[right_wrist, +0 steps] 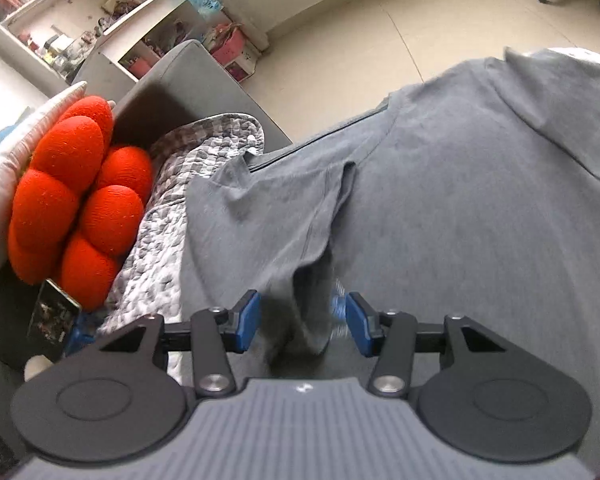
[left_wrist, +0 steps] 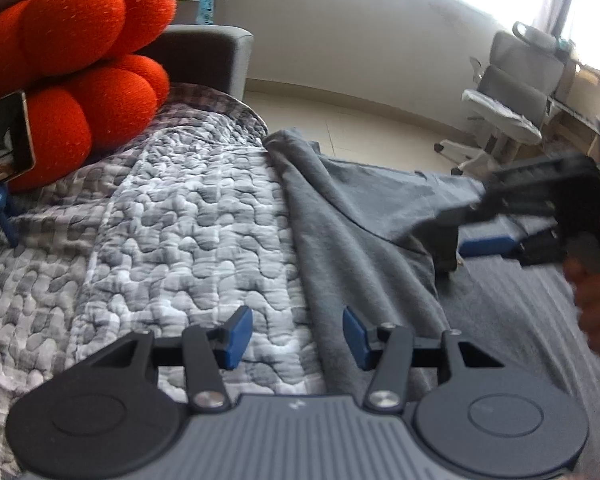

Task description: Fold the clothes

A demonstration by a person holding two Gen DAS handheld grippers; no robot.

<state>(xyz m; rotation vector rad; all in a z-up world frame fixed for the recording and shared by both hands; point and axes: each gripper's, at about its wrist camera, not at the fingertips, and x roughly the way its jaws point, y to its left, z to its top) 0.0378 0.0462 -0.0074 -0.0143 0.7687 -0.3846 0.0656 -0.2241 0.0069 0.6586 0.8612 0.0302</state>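
My left claw [left_wrist: 297, 336] hovers parted and empty over the quilt [left_wrist: 160, 220]. My right claw [right_wrist: 303, 322] gapes around a fold of the grey T-shirt [right_wrist: 460, 200], pads not pressing.

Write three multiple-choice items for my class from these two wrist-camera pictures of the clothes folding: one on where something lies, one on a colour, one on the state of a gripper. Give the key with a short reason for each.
1. Where does the grey T-shirt lie relative to the quilted cover?
A. Fully under it
B. Beside it, with one edge overlapping it
C. On the floor

2. What colour is the knotted cushion?
A. Orange-red
B. Green
C. Yellow

3. How does the left gripper stand?
A. Shut on the cushion
B. Shut on the cover
C. Open, gripping nothing

Key:
1 B, the shirt's edge drapes onto the cover in the left wrist view.
2 A, its rounded lobes are bright orange-red in both views.
3 C, its blue pads stand apart above the cover and shirt, pressing on nothing.
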